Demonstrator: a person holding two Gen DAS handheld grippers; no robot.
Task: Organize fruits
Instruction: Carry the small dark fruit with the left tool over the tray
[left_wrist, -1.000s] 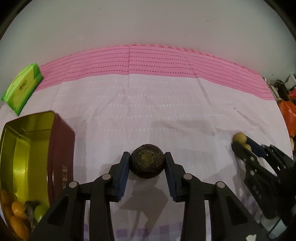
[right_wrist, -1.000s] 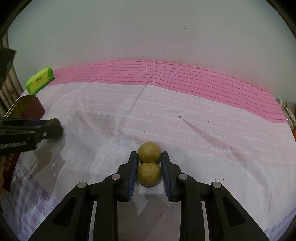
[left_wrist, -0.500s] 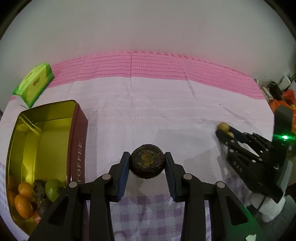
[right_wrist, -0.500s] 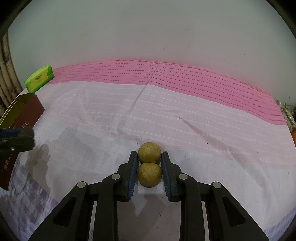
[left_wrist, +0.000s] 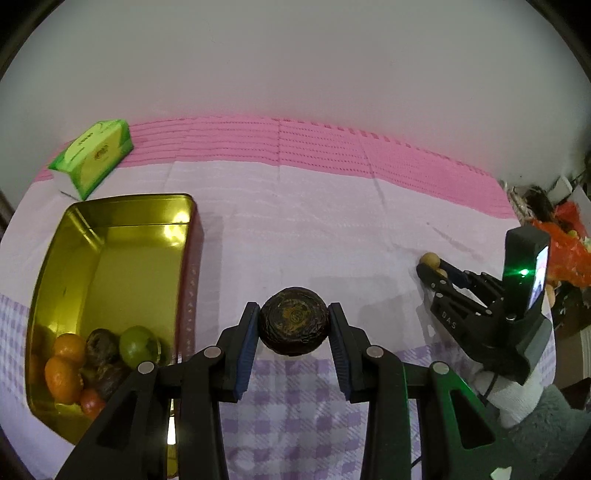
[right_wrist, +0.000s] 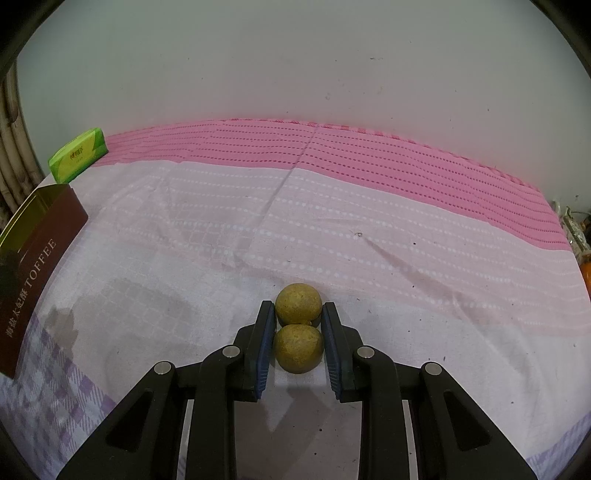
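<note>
My left gripper (left_wrist: 293, 326) is shut on a dark wrinkled round fruit (left_wrist: 293, 325) and holds it above the cloth, to the right of an open gold toffee tin (left_wrist: 110, 266). The tin holds oranges, a green fruit and dark fruits at its near end (left_wrist: 96, 358). My right gripper (right_wrist: 298, 330) is shut on two small tan round fruits (right_wrist: 298, 347), low over the cloth. It also shows in the left wrist view (left_wrist: 430, 264) at the right, with the tan fruits in its jaws.
A green tissue pack (left_wrist: 92, 157) lies at the back left on the pink-and-white cloth (left_wrist: 314, 221). The tin's red side reads TOFFEE (right_wrist: 37, 266). Orange bags and clutter (left_wrist: 565, 236) sit past the table's right edge. A white wall stands behind.
My left gripper has risen and drawn back with the dark fruit, so the whole tin has come into view on its left. My right gripper has stayed put with the two tan fruits.
</note>
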